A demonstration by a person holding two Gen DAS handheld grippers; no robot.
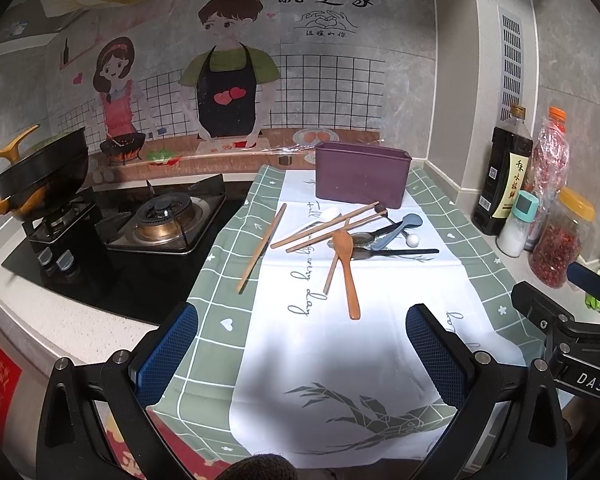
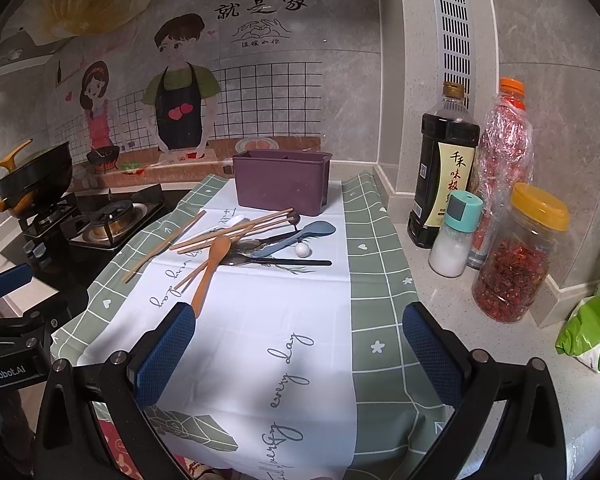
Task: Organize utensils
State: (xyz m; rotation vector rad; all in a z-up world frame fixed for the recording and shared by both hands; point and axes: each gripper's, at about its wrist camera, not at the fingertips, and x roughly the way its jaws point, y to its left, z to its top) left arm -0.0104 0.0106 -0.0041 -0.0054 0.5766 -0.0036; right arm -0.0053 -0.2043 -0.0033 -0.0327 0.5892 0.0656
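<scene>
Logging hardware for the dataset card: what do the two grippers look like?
Both match: black angular linkage frames with silver pivot bolts, and jaws faced with blue dimpled rubber pads. The left gripper and right gripper look identical. In the left wrist view the right unit's body carries white "DAS" lettering; in the right wrist view the left unit reads "GenRobot.AI". No cables visible.

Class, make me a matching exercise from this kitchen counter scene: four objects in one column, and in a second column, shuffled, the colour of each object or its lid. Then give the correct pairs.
Objects
1. utensil box
2. wooden spoon
3. salt shaker, its lid
4. chilli flake jar, its lid

Colours
A. teal
B. yellow
C. purple
D. orange-brown

Pairs: 1-C, 2-D, 3-A, 4-B
</scene>
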